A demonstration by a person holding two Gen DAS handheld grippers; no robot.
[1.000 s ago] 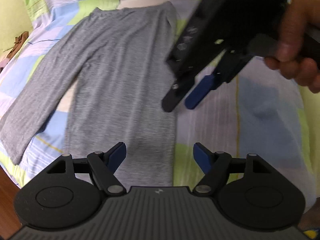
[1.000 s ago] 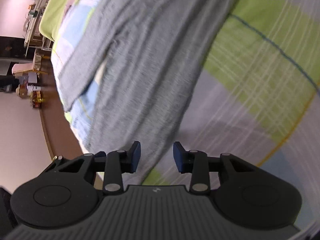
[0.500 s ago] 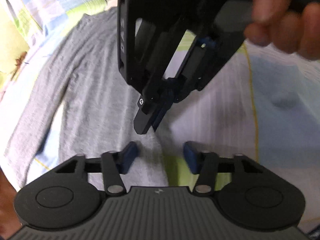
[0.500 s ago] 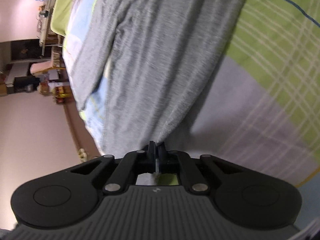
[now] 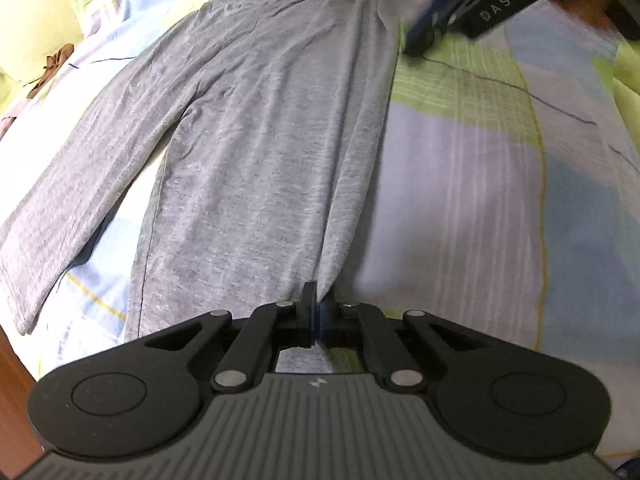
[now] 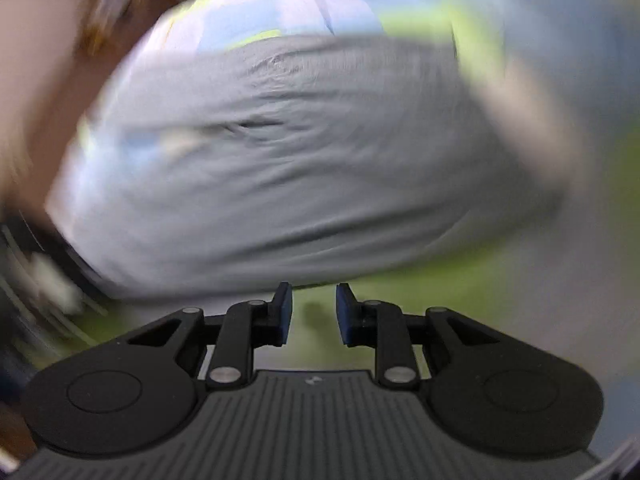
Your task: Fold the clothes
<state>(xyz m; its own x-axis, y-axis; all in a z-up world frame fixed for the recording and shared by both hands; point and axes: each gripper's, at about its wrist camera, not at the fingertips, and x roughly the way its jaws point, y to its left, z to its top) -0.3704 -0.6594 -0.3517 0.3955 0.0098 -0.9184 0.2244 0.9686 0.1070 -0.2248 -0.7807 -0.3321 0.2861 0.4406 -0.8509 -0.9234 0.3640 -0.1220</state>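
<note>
On bedsheet (image 5: 460, 184): left claw (image 5: 316, 308) clenched on grey trousers (image 5: 260, 152) hem; right claw (image 6: 314, 312) opening, nothing between

A bed covered by a checked sheet (image 5: 472, 184) in pale blue, lilac and green is seen, on which grey trousers (image 5: 256, 152) are laid flat, legs spread apart, waistband at the far edge, one hem corner lifted

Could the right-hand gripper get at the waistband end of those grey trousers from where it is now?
Probably yes. The right gripper hovers beside the waistband corner of the grey trousers, jaws opening and empty, with only bare bedsheet between.
</note>
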